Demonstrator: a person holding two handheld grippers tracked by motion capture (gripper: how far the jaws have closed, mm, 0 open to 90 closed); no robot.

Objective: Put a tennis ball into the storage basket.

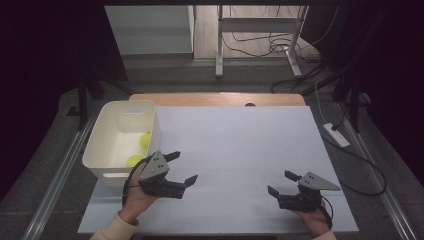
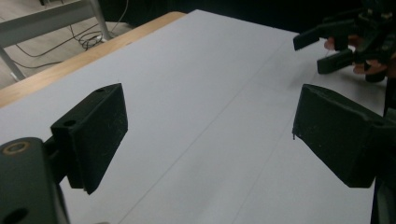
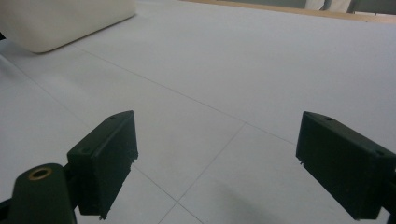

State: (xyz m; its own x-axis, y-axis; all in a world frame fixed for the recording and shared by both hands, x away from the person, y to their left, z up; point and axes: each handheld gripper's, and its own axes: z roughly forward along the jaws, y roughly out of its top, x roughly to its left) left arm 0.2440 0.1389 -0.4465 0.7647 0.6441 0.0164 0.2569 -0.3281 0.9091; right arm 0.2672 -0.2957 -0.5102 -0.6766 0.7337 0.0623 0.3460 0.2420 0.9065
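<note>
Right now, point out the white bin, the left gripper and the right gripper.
white bin (image 1: 148, 116): high view, right rim.
left gripper (image 1: 182, 167): high view, midway between its fingertips.
right gripper (image 1: 281, 183): high view, midway between its fingertips.

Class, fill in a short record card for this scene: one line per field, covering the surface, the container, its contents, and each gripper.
surface: white table top with a wooden edge at the far side
container: white bin at the table's left side, upright
contents: two yellow-green balls inside the bin, near its right wall
left gripper: jaws open, nothing between them, just right of the bin
right gripper: jaws open, nothing between them, at the near right of the table
</note>
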